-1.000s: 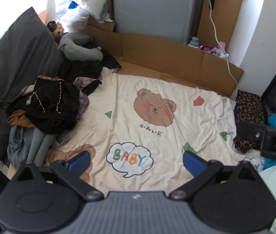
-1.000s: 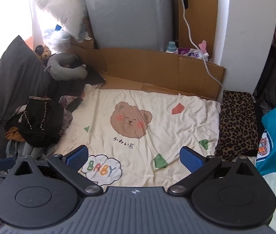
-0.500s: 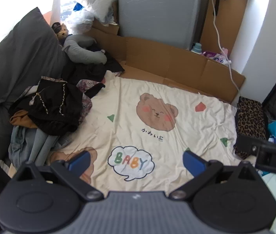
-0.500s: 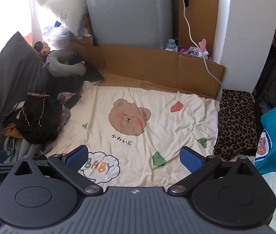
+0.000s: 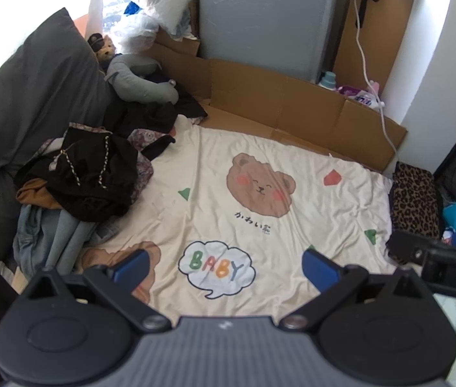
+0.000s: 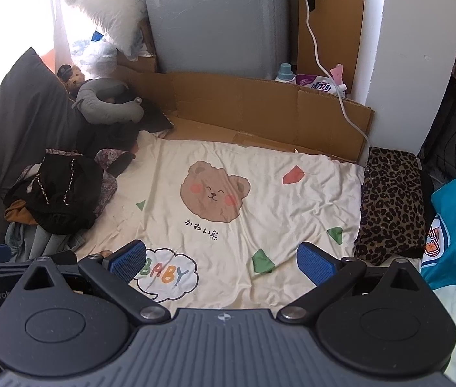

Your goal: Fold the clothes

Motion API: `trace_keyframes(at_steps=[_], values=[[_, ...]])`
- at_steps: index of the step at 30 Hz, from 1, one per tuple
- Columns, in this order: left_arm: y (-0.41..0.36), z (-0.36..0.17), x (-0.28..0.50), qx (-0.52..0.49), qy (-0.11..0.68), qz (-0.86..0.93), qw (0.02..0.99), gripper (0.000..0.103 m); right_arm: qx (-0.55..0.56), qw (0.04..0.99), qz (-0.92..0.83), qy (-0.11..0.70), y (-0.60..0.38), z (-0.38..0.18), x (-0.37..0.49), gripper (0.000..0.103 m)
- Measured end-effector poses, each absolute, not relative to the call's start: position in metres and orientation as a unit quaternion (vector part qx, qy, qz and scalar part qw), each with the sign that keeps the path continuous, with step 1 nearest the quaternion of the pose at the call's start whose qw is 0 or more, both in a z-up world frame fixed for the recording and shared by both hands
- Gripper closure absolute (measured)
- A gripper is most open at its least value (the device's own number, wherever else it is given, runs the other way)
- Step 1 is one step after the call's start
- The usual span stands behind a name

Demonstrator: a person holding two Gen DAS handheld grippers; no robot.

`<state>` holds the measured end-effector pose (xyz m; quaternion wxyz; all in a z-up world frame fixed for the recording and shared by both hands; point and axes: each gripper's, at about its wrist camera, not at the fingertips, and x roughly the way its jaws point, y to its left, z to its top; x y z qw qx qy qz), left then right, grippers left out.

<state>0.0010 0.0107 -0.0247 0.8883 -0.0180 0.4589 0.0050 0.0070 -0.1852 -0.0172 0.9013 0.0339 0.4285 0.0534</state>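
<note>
Nothing is picked up yet: the left hand-held gripper [image 5: 224, 267] and right hand-held gripper [image 6: 221, 262] are both held released above the bear sheet [image 5: 260, 167]. A garment probably gets pulled from the clothes pile [image 5: 79, 177] at left next.

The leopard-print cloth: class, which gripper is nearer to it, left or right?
Right. The right gripper hangs close beside the leopard-print cloth; the left gripper sits farther toward the clothes pile.
</note>
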Motion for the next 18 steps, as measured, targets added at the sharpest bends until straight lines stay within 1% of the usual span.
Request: trace_keyframes(at_steps=[18], values=[[-0.001, -0.024, -0.003, -0.017, 0.455, 0.006, 0.89, 0.002, 0.041, 0.903, 0.053, 0.425, -0.19, -0.014, 0.008, 0.0]])
